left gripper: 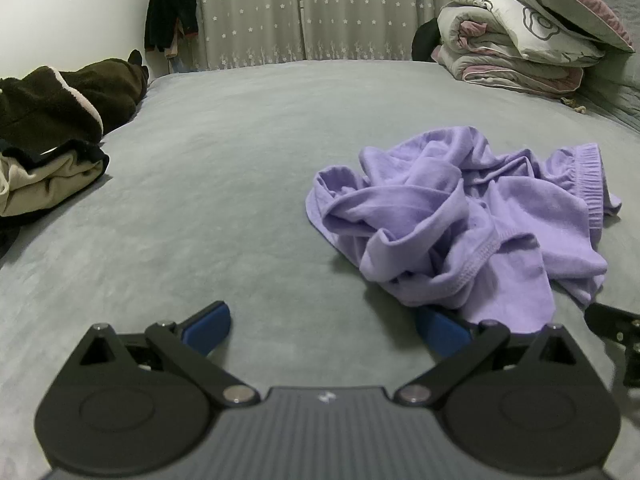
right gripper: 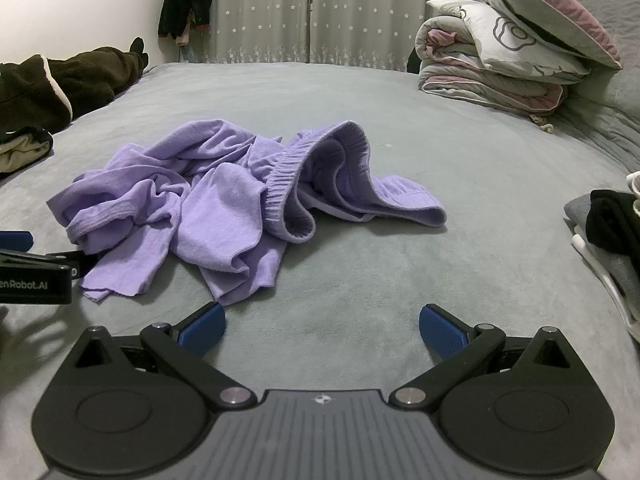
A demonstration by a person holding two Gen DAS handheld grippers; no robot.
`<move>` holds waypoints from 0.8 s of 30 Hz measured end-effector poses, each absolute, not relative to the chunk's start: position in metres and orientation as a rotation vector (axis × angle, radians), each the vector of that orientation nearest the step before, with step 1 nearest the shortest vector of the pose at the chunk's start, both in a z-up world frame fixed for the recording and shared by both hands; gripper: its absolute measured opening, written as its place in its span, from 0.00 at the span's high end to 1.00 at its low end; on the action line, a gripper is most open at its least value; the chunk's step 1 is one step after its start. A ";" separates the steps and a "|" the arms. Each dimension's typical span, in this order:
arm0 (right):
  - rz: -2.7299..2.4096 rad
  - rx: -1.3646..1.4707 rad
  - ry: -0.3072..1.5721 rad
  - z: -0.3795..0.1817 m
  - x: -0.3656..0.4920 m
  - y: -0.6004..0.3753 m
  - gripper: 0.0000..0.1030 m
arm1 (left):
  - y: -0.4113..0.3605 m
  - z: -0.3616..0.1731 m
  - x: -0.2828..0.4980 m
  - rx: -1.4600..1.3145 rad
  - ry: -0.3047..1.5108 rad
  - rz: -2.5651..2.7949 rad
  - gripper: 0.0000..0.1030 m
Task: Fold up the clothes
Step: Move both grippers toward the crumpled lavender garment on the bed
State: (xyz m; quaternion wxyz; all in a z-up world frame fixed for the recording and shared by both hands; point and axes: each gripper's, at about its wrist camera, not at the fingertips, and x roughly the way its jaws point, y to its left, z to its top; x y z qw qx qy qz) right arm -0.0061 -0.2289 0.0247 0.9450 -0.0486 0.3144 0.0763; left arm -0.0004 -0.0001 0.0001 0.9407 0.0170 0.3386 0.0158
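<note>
Both grippers stand wide apart, nothing between the pads: left gripper (left gripper: 324, 330), right gripper (right gripper: 322, 328). Purple garment (right gripper: 224, 204) lies crumpled on the grey bed (right gripper: 400, 272), at eleven o'clock of the right gripper; its hem perhaps overlaps the left gripper's right pad (left gripper: 442, 330).

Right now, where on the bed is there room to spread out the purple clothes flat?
The widest bare patch of grey bedspread lies between the crumpled purple garment and the brown fleece pile, running back towards the curtains. More bare cover lies between the garment and the folded quilts. Both side edges are crowded, including dark folded clothes.
</note>
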 end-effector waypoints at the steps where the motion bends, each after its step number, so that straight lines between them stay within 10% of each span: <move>1: 0.156 -0.102 0.641 0.025 -0.007 -0.230 0.00 | 0.000 0.000 -0.001 0.033 0.691 0.032 0.00; 24: 0.158 -0.128 0.816 0.052 0.030 -0.223 0.00 | 0.001 0.032 -0.012 0.037 0.712 -0.057 0.00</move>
